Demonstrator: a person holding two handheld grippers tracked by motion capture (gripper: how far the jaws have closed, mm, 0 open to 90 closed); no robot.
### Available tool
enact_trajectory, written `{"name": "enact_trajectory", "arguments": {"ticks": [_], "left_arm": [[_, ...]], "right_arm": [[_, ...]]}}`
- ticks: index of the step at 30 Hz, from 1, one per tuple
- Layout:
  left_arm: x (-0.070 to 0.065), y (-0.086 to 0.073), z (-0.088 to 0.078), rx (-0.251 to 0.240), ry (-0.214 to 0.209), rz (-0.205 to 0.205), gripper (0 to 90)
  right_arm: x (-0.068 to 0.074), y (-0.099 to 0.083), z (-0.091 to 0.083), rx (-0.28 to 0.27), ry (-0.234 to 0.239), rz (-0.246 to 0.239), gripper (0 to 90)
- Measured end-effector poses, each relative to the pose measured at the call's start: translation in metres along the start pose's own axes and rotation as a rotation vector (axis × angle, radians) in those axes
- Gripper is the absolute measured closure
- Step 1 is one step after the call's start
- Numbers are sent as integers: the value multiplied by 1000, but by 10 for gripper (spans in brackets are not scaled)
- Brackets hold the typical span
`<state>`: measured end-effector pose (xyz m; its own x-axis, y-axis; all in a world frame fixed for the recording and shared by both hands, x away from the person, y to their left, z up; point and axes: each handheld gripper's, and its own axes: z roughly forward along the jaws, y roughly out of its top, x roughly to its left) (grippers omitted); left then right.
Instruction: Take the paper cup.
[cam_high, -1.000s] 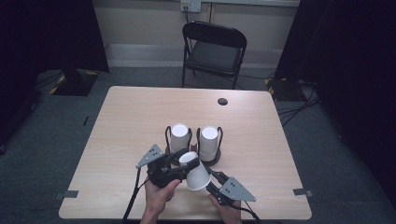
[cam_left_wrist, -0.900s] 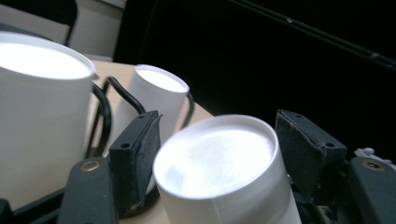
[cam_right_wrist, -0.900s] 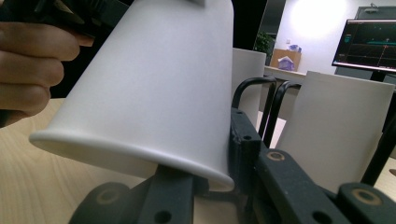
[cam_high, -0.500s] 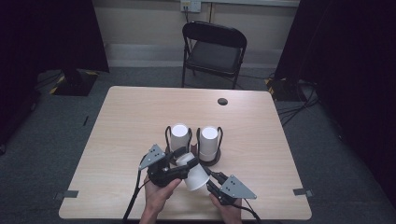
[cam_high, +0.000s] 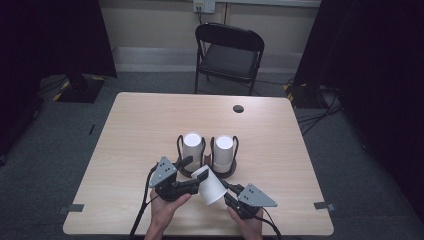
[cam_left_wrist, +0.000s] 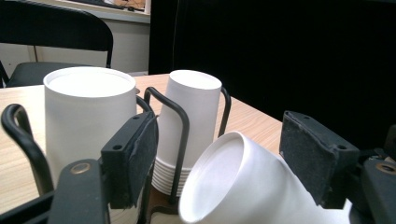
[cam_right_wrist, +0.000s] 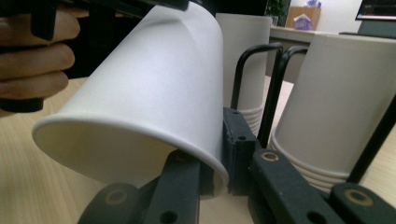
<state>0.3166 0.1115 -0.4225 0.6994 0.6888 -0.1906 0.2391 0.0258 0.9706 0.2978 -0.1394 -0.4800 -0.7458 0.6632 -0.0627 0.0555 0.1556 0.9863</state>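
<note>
A single white paper cup (cam_high: 210, 186) hangs tilted over the near part of the table, its closed bottom toward my left gripper (cam_high: 196, 181). In the left gripper view the cup (cam_left_wrist: 243, 186) lies between the jaws, which have just been opening. The left pad (cam_left_wrist: 140, 154) stands clear of it, so this gripper (cam_left_wrist: 224, 140) is open. My right gripper (cam_high: 227, 192) is shut on the cup's rim. In the right gripper view one jaw is inside the cup (cam_right_wrist: 140, 102) and the other outside, where the gripper (cam_right_wrist: 217, 154) pinches the wall.
Two stacks of upturned white cups (cam_high: 192, 146) (cam_high: 223, 150) stand in black wire holders just beyond the grippers. A small black disc (cam_high: 238, 108) lies farther back on the wooden table (cam_high: 140, 125). A black folding chair (cam_high: 230, 50) stands behind the table.
The left gripper's jaws have spread apart off the cup. The right gripper keeps its hold on the rim. Both hands stay about where they were.
</note>
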Motion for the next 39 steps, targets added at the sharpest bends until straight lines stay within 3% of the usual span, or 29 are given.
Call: {"name": "enact_trajectory", "arguments": {"ticks": [6,11,15,20,23,28,30,33,36,39], "left_arm": [[7,-4,-5,2,11,-7,260],[11,-10,-8,14,44,36,228],[13,-14,-11,20,43,79,218],[15,-21,-12,27,49,100,202],[16,-25,-13,41,19,131,194],[14,-28,-12,72,22,178,175],[13,-30,-10,106,7,208,157],[9,-33,-8,123,18,261,157],[6,-35,-6,136,9,286,159],[3,-37,-4,155,-22,313,179]], "right_arm": [[-5,1,-2,48,13,48,847],[-10,2,-3,113,18,94,847],[-13,3,-4,132,22,105,847],[-19,5,-5,195,43,127,847],[-22,7,-5,237,55,132,847],[-25,10,-5,292,68,135,846],[-28,13,-6,314,81,132,845],[-31,15,-7,332,78,135,845],[-35,19,-6,378,74,135,845],[-38,23,-6,419,90,135,845]]}}
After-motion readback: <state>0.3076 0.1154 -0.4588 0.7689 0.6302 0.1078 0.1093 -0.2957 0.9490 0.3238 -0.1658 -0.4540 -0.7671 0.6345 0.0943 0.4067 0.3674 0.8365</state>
